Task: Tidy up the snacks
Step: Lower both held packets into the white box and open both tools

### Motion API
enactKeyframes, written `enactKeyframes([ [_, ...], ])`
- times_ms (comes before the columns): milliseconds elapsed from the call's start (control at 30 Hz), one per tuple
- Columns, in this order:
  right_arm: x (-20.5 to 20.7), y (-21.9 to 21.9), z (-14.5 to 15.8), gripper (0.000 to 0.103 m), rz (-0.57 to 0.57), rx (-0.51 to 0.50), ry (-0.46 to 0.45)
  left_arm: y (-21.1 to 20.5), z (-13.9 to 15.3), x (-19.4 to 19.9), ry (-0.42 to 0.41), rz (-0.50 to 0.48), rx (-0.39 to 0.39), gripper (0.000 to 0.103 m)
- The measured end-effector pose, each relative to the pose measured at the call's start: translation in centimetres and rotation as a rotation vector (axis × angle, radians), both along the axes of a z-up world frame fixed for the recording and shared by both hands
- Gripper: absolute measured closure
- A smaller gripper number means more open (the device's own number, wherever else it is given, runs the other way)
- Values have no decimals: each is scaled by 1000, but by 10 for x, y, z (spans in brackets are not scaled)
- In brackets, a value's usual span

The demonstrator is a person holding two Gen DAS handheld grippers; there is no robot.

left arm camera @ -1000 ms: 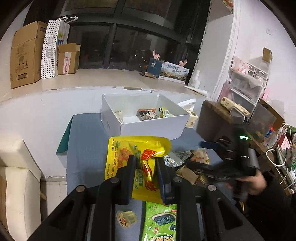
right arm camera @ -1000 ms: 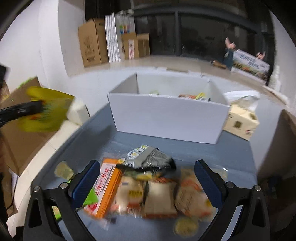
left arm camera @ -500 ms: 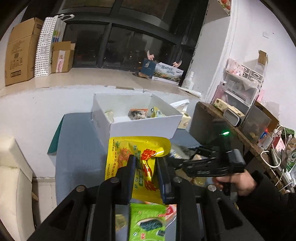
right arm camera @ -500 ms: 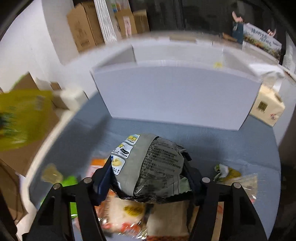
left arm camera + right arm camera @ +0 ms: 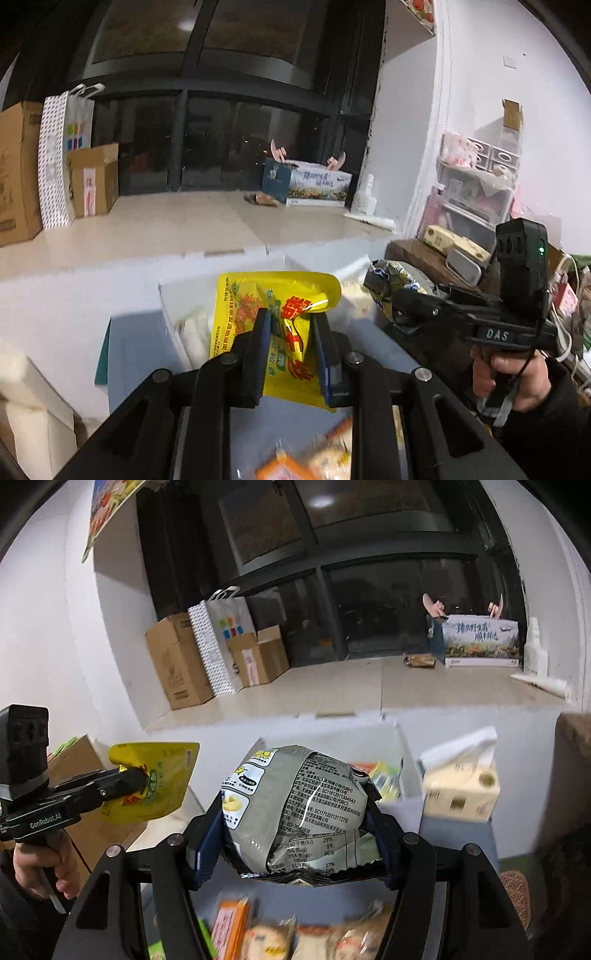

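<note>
My left gripper [image 5: 290,332] is shut on a yellow snack pouch [image 5: 273,299], held up in the air in front of the white box [image 5: 173,306]. The same pouch [image 5: 155,779] shows at the left of the right wrist view, clamped in that gripper [image 5: 133,781]. My right gripper [image 5: 295,823] is shut on a puffy grey snack bag [image 5: 295,805], lifted above the table, with the white box [image 5: 332,734] just behind it. From the left wrist view the right gripper [image 5: 391,302] carries that grey bag [image 5: 388,277] at the right.
Blurred snack packets [image 5: 295,938] lie on the blue-grey table [image 5: 140,354] below both grippers. A tissue pack [image 5: 461,794] stands right of the box. Cardboard boxes [image 5: 177,661] and a paper bag sit on the window ledge. Cluttered shelves [image 5: 472,199] fill the right side.
My right gripper closed on the grey bag and lifted it off the table. My left gripper rose and moved toward the white box with the yellow pouch.
</note>
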State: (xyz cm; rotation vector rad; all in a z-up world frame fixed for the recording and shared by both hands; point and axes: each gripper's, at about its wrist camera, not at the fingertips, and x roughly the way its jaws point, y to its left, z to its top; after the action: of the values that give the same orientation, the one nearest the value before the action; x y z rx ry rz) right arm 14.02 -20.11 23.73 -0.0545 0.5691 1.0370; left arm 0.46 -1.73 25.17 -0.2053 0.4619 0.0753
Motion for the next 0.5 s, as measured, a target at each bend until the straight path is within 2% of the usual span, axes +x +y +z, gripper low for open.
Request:
enactKeyframes([
  [100, 28, 18, 7, 32, -11, -6, 11, 16, 9, 36, 4, 24, 9, 78],
  [233, 72, 47, 6, 32, -33, -37, 47, 31, 6, 76, 40, 32, 38, 78],
  [400, 114, 84, -11, 32, -51, -114, 52, 53, -16, 121, 108, 34, 44, 77],
  [467, 129, 96, -18, 28, -61, -137, 49, 59, -26, 130, 119, 66, 88, 76],
  [500, 135, 101, -22, 27, -57, -148, 56, 68, -34, 135, 129, 88, 88, 61],
])
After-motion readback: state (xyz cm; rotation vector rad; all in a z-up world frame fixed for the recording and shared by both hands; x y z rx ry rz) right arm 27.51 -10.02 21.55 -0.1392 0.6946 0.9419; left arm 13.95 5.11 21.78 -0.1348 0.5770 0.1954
